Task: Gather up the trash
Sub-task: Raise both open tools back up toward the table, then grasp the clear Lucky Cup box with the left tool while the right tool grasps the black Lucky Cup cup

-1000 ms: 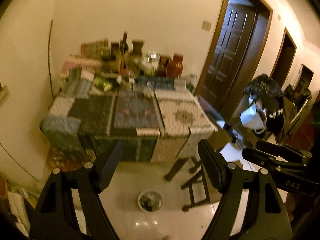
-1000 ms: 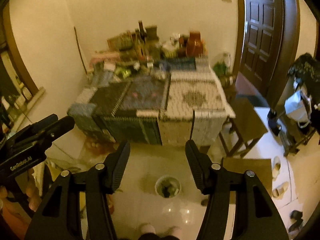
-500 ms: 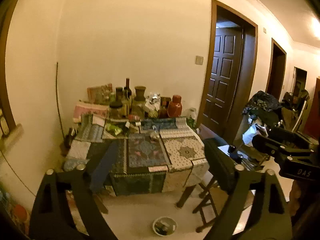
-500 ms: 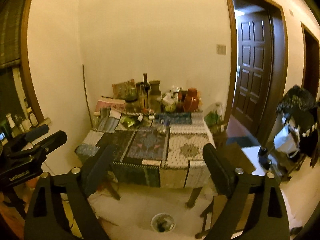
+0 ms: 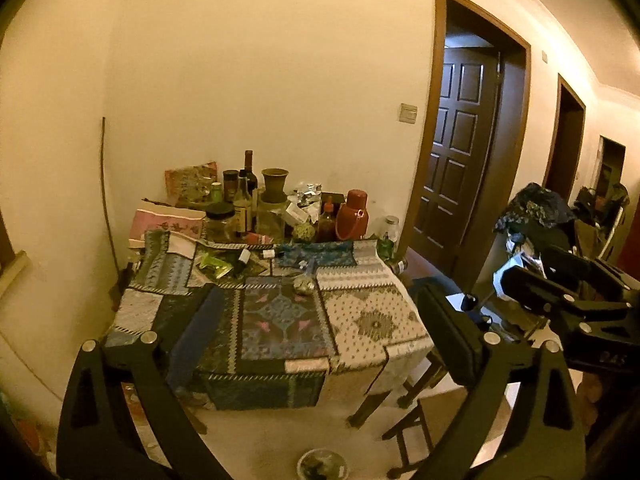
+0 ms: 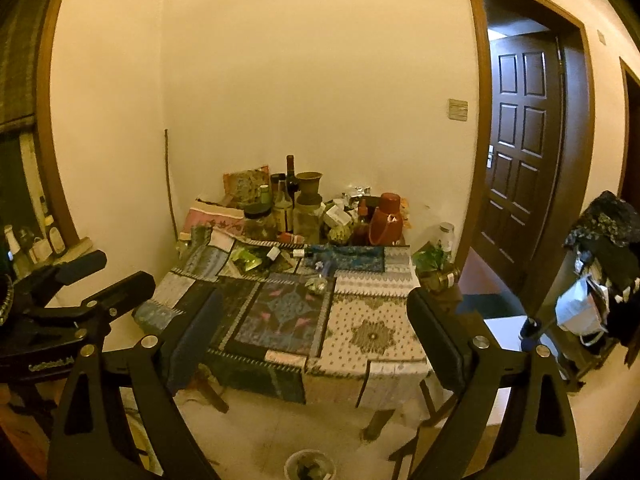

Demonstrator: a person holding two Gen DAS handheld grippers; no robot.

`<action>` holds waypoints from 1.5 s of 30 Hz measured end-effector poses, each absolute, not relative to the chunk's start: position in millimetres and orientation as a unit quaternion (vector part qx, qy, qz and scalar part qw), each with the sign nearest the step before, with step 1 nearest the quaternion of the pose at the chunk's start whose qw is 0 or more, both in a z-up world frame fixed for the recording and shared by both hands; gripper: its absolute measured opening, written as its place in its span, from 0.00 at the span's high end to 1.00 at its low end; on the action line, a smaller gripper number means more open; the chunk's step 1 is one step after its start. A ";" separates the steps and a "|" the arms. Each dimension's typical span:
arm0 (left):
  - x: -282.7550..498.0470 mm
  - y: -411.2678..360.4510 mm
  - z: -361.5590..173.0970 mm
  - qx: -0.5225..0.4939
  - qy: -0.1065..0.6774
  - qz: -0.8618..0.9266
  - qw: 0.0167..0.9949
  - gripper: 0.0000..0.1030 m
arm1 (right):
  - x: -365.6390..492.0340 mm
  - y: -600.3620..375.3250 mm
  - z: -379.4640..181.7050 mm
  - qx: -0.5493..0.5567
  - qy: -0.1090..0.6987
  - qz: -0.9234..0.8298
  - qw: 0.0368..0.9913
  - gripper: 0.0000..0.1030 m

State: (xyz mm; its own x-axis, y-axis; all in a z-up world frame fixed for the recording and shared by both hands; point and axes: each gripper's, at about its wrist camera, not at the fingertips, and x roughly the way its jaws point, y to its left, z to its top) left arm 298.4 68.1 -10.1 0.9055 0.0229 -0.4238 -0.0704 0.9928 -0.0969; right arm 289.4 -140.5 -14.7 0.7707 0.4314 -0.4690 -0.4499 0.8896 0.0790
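Crumpled wrapper [image 5: 305,286] sits mid-table on the patchwork cloth [image 5: 372,320], dead ahead and well beyond both tongs; left gripper [image 5: 320,344] and right gripper [image 6: 316,332] both spread wide, empty; neither clearly nearer; bin [image 6: 310,467] on floor below, near side of table.

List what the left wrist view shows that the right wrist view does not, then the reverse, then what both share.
Only the left wrist view: further dark doorways down the hall, and the right hand-held gripper at its right edge.

Only the right wrist view: a window ledge with bottles and the left hand-held gripper at its left edge.

Both: the patchwork-covered table, red thermos, crumpled wrapper, floor bin and panelled door. Both grippers are open and hold nothing.
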 end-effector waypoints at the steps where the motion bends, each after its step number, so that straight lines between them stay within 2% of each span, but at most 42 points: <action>1: 310.9 66.7 -8.3 -0.058 0.217 0.027 0.974 0.05 | 300.6 -143.1 -13.3 -0.019 0.244 0.236 0.941 0.11; 14: 426.2 55.0 -2.7 -0.059 0.217 0.078 0.971 0.05 | 424.0 -153.3 -19.3 -0.008 0.272 0.271 0.923 0.11; 26: 506.5 122.4 -48.9 -0.081 0.270 0.120 0.952 0.05 | 506.7 -98.8 -69.5 -0.008 0.358 0.271 0.893 0.11; 36: 602.9 216.1 -92.1 -0.099 0.330 0.095 0.934 0.05 | 581.7 -16.8 -136.1 0.012 0.473 0.238 0.848 0.11; 45: 670.4 268.2 -159.9 -0.100 0.401 0.076 0.908 0.05 | 668.6 25.5 -240.5 0.100 0.582 0.184 0.786 0.11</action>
